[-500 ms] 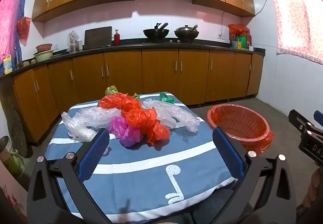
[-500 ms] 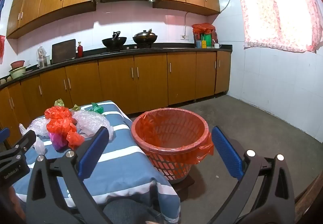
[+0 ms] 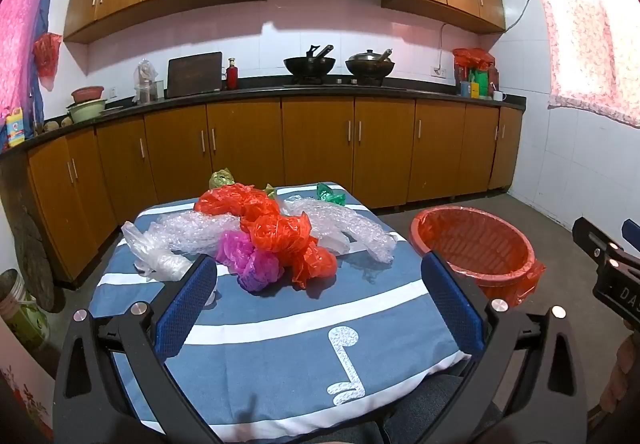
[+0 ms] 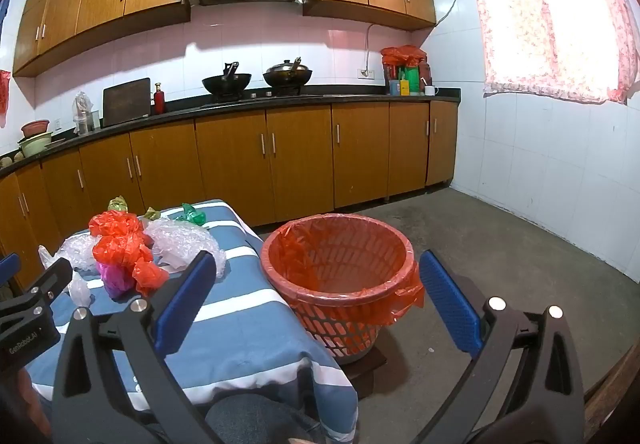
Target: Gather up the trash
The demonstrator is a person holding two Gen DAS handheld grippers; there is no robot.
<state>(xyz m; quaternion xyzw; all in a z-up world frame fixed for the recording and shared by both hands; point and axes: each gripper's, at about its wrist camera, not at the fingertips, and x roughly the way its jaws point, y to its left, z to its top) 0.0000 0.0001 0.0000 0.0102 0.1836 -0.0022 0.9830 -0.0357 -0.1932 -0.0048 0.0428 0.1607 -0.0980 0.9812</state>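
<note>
A heap of trash lies on a blue striped tablecloth (image 3: 280, 328): red plastic bags (image 3: 280, 232), a magenta bag (image 3: 252, 260), clear bubble wrap (image 3: 348, 228), a clear bag (image 3: 154, 256) and small green scraps (image 3: 330, 195). An orange basket lined with a red bag (image 4: 340, 268) stands on the floor to the right of the table. My left gripper (image 3: 320, 280) is open and empty, just short of the heap. My right gripper (image 4: 316, 280) is open and empty, facing the basket, with the heap (image 4: 120, 248) to its left.
Wooden cabinets (image 3: 320, 147) and a dark counter with two woks (image 3: 310, 63) run along the back wall. A tiled wall and curtained window (image 4: 552, 23) are on the right. Bare concrete floor (image 4: 500, 244) lies beyond the basket. A jar (image 3: 20, 308) stands on the floor at left.
</note>
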